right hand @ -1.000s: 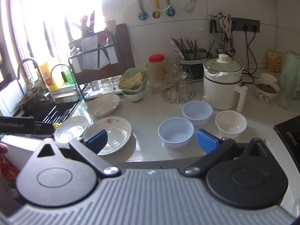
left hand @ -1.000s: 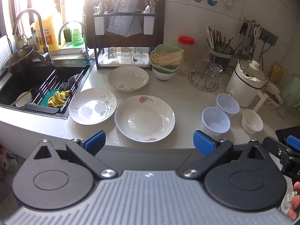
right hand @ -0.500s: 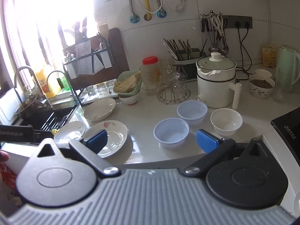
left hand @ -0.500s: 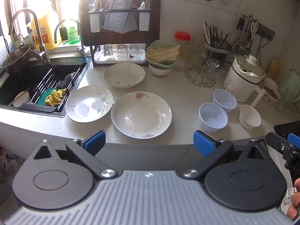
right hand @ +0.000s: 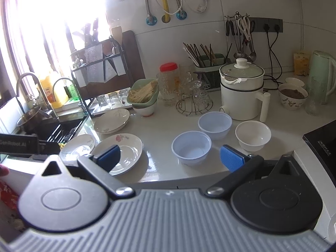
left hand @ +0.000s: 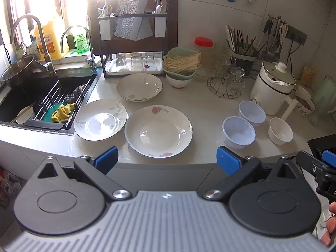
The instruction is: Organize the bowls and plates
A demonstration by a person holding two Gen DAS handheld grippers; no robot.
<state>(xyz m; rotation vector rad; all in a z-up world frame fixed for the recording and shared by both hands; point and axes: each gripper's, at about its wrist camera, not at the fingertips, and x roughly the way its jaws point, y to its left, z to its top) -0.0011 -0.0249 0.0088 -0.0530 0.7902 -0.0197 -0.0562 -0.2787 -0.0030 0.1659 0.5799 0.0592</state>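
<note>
Three white plates lie on the counter: a rose-patterned plate point(left hand: 158, 131) point(right hand: 126, 152) at the front, a leaf-patterned plate point(left hand: 100, 119) point(right hand: 78, 146) to its left by the sink, and a deeper plate point(left hand: 139, 86) point(right hand: 111, 120) behind them. Two pale blue plastic bowls point(left hand: 239, 132) point(left hand: 252, 113) point(right hand: 191, 148) point(right hand: 215, 125) and a small white bowl point(left hand: 280, 130) point(right hand: 253, 135) stand to the right. My left gripper point(left hand: 167, 159) hangs open in front of the counter edge, holding nothing. My right gripper point(right hand: 170, 157) is open and empty too, short of the bowls.
A black sink point(left hand: 42, 96) with a rack and yellow cloth sits at the left. Behind the plates stand a dish rack point(left hand: 134, 42), a green basket of noodles point(left hand: 181, 63), a glass holder point(left hand: 226, 82) and a white electric pot point(left hand: 272, 88). A dark hob point(right hand: 323, 147) lies at the right.
Both grippers have pulled back and risen slightly from the counter, so the plates and bowls look a little smaller and farther. Nothing on the counter has moved.
</note>
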